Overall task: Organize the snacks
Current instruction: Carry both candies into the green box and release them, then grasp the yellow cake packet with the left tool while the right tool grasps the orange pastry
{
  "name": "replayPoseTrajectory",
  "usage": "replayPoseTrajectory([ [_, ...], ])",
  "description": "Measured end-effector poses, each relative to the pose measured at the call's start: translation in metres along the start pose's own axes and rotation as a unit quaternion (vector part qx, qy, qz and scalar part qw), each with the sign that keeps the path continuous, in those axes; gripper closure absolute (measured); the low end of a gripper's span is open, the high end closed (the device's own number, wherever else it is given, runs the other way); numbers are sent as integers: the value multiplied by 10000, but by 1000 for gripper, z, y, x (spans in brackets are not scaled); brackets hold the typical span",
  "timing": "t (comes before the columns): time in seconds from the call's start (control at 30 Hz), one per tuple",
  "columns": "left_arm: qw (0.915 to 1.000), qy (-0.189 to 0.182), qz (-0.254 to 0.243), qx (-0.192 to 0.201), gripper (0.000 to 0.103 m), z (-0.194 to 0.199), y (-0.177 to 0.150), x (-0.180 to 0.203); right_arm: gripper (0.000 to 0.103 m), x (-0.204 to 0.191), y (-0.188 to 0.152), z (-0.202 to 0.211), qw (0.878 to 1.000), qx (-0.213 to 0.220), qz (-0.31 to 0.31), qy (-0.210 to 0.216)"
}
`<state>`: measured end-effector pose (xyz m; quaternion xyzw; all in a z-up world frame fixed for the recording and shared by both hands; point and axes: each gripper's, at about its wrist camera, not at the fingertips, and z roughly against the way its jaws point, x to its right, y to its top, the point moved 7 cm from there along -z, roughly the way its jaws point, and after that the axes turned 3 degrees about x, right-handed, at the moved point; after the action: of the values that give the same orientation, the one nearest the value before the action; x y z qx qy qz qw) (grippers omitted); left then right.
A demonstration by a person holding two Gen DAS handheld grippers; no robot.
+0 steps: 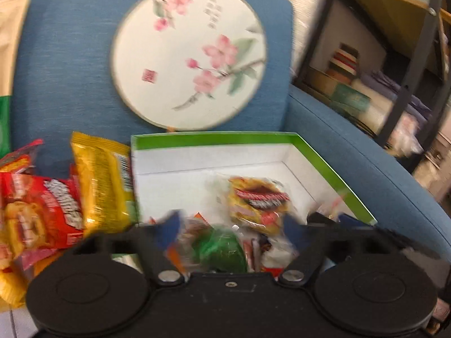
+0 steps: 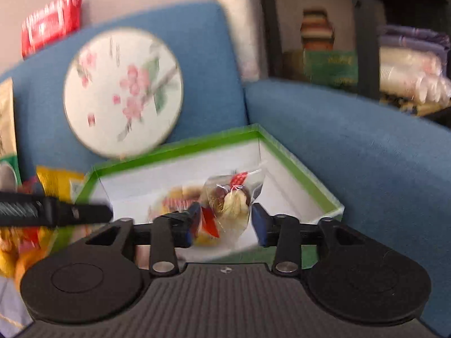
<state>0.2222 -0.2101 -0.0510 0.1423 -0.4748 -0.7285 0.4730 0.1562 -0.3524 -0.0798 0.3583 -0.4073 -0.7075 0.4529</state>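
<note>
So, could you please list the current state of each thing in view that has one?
Green box: open, lid off, partly filled with snacks.
Left tongs: open, above the snacks in the box.
Right tongs: open around a clear snack bag.
Yellow packet: sealed, outside the box.
Red packet: sealed, outside the box.

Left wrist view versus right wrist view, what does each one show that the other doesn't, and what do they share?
Only the left wrist view shows the red snack bag beside the box and the green packet between the left gripper fingers. Only the right wrist view shows the clear candy bag in the right gripper and a red box atop the sofa. Both show the green-rimmed box, yellow packet and round fan.
</note>
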Motion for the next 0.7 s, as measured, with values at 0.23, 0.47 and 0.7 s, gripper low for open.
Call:
replayPoseTrajectory([
  [0.23, 9969, 204, 276, 702, 0, 76, 7, -29, 0, -25, 25, 56, 9929, 1008, 128, 610],
  [0.47, 9927, 915, 224, 756, 0, 127, -34, -75, 0, -89, 3, 73, 9793, 513, 404, 1917],
  [0.7, 9876, 1401, 529, 475, 0, 147, -74, -134, 0, -144, -33, 80, 9576, -230, 796, 2760],
])
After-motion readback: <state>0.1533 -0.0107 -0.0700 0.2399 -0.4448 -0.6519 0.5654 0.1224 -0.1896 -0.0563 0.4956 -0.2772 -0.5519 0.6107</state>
